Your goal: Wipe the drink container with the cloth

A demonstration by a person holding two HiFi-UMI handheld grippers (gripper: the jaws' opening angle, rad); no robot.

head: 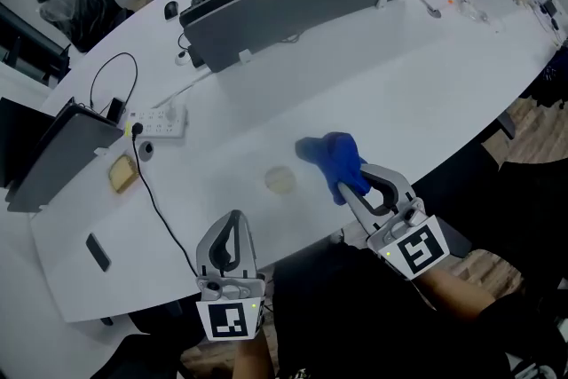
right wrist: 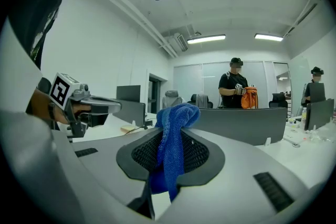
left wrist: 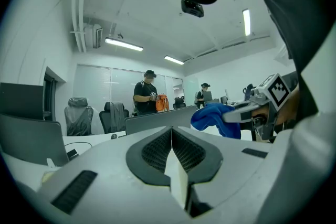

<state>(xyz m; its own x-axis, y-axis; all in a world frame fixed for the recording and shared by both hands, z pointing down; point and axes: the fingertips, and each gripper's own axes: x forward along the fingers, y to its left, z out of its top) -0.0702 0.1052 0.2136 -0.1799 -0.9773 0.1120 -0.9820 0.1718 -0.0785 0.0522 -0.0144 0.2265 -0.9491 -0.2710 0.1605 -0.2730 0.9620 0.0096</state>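
Cloth [head: 331, 155], blue, terry-like weave, bunched. It is pinched between the jaws of the right hand-held gripper [head: 354, 187]. In the right gripper view one fold of the cloth [right wrist: 176, 134] rises above the jaw tips and a tail hangs below them. It sits over the near part of the desk [head: 417, 84]; contact with the surface cannot be told.

Left hand-held gripper [head: 233, 218]: jaws pressed together, nothing between them, and it is held over the desk's near edge, well apart from the cloth. Its own view shows the closed tips [left wrist: 172, 131] and, to the right, the cloth [left wrist: 210, 115] in the other gripper.

Pale round item [head: 280, 180]: lies on the desk just left of the cloth; too blurred to identify.

Desk: white, curved.
- Grey divider panel [head: 302, 0], standing upright across the middle.
- White power strip [head: 160, 122], at the left, with a black cable [head: 160, 209] running toward the near edge.
- Tan block [head: 122, 175], beside the cable.
- Dark phone [head: 98, 251], lying flat near the left corner.

Background: a person in black [right wrist: 236, 89] stands beyond the divider with an orange bag [right wrist: 249, 98].
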